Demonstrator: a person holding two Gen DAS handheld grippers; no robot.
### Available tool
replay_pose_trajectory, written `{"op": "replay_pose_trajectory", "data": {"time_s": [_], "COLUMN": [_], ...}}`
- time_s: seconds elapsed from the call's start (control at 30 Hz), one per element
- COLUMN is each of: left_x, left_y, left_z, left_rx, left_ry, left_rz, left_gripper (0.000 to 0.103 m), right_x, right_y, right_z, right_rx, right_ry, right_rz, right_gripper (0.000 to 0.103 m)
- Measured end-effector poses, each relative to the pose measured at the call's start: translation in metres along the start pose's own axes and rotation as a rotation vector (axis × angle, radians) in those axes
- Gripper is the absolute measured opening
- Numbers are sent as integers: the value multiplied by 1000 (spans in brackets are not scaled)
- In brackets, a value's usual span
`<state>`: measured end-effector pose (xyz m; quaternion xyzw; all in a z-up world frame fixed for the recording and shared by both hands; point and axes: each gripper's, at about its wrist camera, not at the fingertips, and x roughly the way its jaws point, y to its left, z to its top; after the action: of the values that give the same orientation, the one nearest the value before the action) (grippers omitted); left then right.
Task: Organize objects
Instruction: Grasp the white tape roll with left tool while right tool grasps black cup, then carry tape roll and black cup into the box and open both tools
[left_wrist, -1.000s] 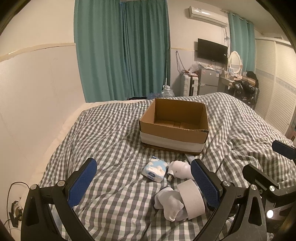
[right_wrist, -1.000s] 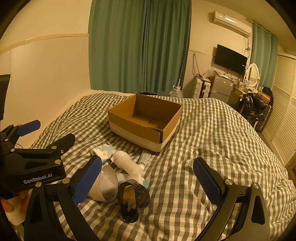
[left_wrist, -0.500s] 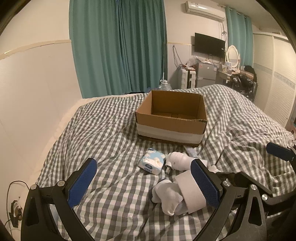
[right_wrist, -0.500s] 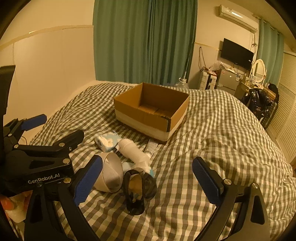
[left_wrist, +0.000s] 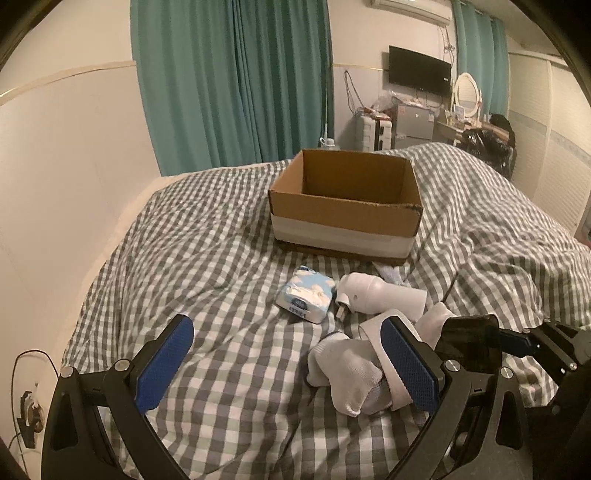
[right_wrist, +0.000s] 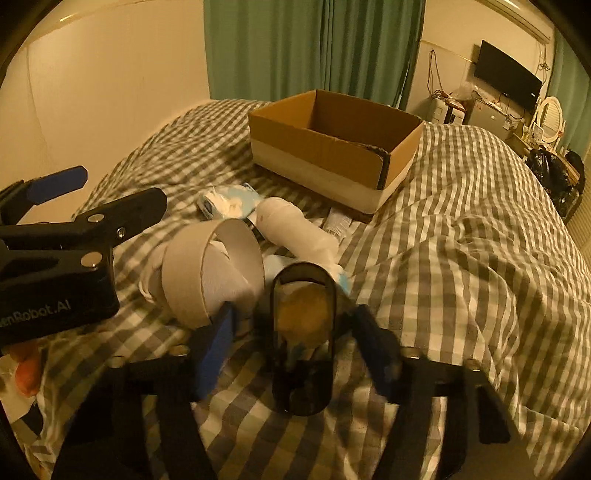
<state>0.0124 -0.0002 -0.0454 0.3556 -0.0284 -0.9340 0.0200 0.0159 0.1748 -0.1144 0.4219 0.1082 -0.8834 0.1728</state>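
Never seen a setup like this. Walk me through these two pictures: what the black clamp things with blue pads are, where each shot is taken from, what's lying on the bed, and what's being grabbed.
There is no robot here: a person holds a two-finger gripper in each hand, and a fisheye camera on each looks out along its fingers.

One picture is from the left gripper, whose jaws stand wide open over the checked bedspread with nothing between them. The other is from the right gripper, whose jaws are closing around a dark oval container; it is blurred, so I cannot tell if the pads touch it yet.

On the bed lie an open cardboard box, a blue tissue pack, a white hair-dryer-like appliance, a white sock, a wide grey band and a small tube.
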Motion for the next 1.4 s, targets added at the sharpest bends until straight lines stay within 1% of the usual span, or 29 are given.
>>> {"op": "replay_pose_trajectory", "data": {"time_s": [0.07,0.13,0.2,0.33,0.47,0.5,0.53,0.57,0.63,0.67,0.7,0.77,0.83,0.93,1.0,1.07,1.2,1.3,1.33,1.4], "left_x": [2,4,4,4,3,5,8,14,25,32,34,31,23,11,3,-4,-17,-21,-21,-18], "left_y": [-2,-3,-5,-14,-37,-45,-52,-59,-67,-68,-67,-64,-62,-57,-55,-52,-38,-27,-24,-20], "left_z": [-1,-1,-1,0,2,1,0,-1,-4,-6,-7,-6,-2,4,11,18,45,68,76,92], "left_rx": [2,4,8,15,79,105,124,152,179,181,177,171,169,171,169,167,131,107,102,102], "left_ry": [9,17,22,28,15,12,17,33,79,105,109,102,81,50,32,9,-45,-83,-95,-110], "left_rz": [-9,-16,-27,-53,-82,-87,-88,-93,-106,-121,-127,-130,-137,-137,-148,-146,-147,-136,-133,-122], "left_gripper": [103,103,103,103,102,97,87,80,47,43,42,33,28,28,28,28,28,28,28,28], "right_x": [-1,-4,-12,-27,-37,-38,-38,-37,-36,-35,-35,-37,-38,-43,-50,-56,-68,-72,-72,-69], "right_y": [-4,-11,-19,-45,-66,-70,-73,-74,-73,-72,-72,-72,-71,-68,-65,-61,-52,-49,-49,-48], "right_z": [-1,0,1,6,8,8,8,7,7,7,6,6,7,8,12,18,39,57,64,77], "right_rx": [6,18,30,76,116,123,129,130,125,122,120,118,116,112,107,92,54,26,17,2], "right_ry": [-1,-11,-29,-73,-93,-95,-95,-96,-93,-93,-93,-95,-98,-112,-131,-149,-194,-222,-226,-228], "right_rz": [21,24,6,-59,-107,-110,-106,-104,-100,-98,-94,-88,-84,-75,-57,-56,-46,-38,-33,-20], "right_gripper": [56,55,55,55,54,54,54,54,54,54,54,54,53,52,50,49,45,39,28,28]}}
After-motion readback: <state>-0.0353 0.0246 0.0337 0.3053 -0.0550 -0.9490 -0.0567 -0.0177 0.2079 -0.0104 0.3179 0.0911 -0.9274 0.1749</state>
